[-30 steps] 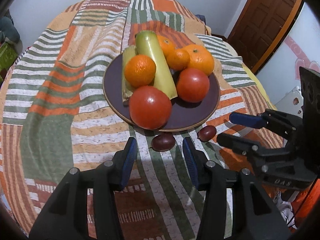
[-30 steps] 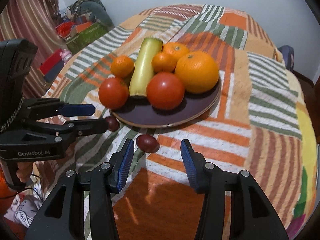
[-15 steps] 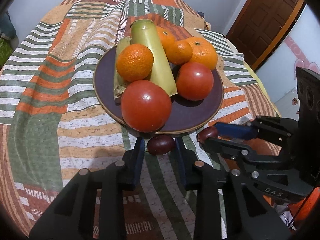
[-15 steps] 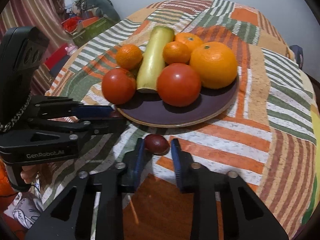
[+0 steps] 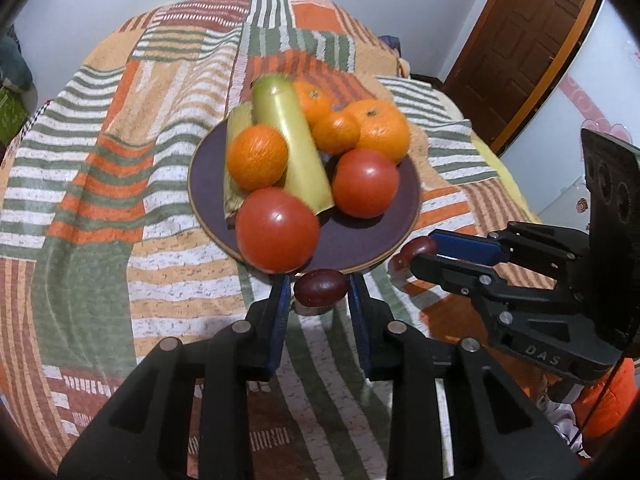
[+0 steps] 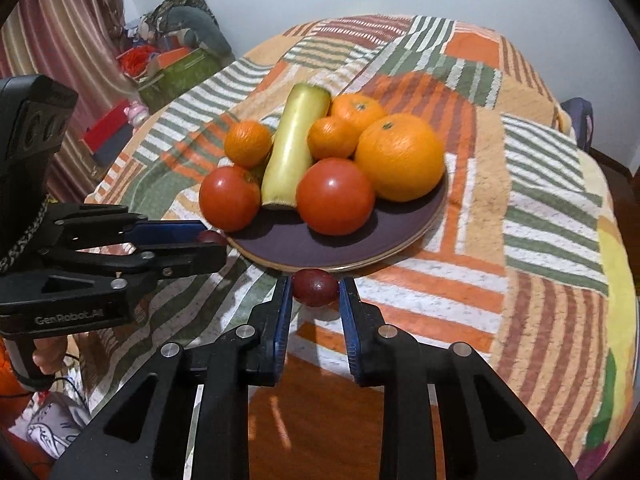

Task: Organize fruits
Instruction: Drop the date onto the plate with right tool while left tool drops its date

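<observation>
Fruits: 2 dark red plums, each pinched in a gripper's jaws, lifted just off the striped cloth at the plate's (image 5: 408,184) 6 o'clock rim. Left gripper (image 5: 318,292) clamps one plum (image 5: 320,287); right gripper (image 6: 314,290) clamps the other plum (image 6: 315,287). Plate holds tomatoes, oranges.

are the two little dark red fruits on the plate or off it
Off. One dark red fruit sits between the left gripper fingers, the other fruit between the right gripper, both before the plate rim.
</observation>
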The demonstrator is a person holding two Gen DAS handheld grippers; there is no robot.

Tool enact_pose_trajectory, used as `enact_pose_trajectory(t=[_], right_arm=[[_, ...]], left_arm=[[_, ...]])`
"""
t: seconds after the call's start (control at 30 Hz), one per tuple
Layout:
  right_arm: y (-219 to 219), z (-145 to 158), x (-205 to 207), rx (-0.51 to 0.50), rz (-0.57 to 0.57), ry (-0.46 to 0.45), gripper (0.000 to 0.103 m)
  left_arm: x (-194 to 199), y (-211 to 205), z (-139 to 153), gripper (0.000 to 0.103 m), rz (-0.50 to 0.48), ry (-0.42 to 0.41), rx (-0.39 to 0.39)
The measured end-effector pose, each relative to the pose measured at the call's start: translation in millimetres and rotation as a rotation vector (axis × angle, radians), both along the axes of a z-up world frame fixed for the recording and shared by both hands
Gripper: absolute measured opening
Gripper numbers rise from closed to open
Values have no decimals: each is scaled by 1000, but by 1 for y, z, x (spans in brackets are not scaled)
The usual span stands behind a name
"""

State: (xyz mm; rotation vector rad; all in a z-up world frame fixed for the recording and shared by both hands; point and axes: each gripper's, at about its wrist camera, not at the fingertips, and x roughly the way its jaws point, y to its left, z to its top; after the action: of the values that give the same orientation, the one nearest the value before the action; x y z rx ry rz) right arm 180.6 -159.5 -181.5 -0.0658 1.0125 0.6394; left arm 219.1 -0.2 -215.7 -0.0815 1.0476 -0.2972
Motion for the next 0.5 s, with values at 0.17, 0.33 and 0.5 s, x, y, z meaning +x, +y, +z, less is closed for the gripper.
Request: enact_pose_trajectory(t=[0.17, 0.33, 0.5], right_arm=[[-12, 11, 3, 6, -34, -36, 22], [-19, 16, 10, 18, -62, -52, 22], [-19, 13, 17, 28, -69, -54, 22]], left_arm=[[0, -9, 10, 29, -6, -27, 0], [7, -20, 11, 29, -5, -33, -10], [16, -28, 5, 29, -4, -11, -9]])
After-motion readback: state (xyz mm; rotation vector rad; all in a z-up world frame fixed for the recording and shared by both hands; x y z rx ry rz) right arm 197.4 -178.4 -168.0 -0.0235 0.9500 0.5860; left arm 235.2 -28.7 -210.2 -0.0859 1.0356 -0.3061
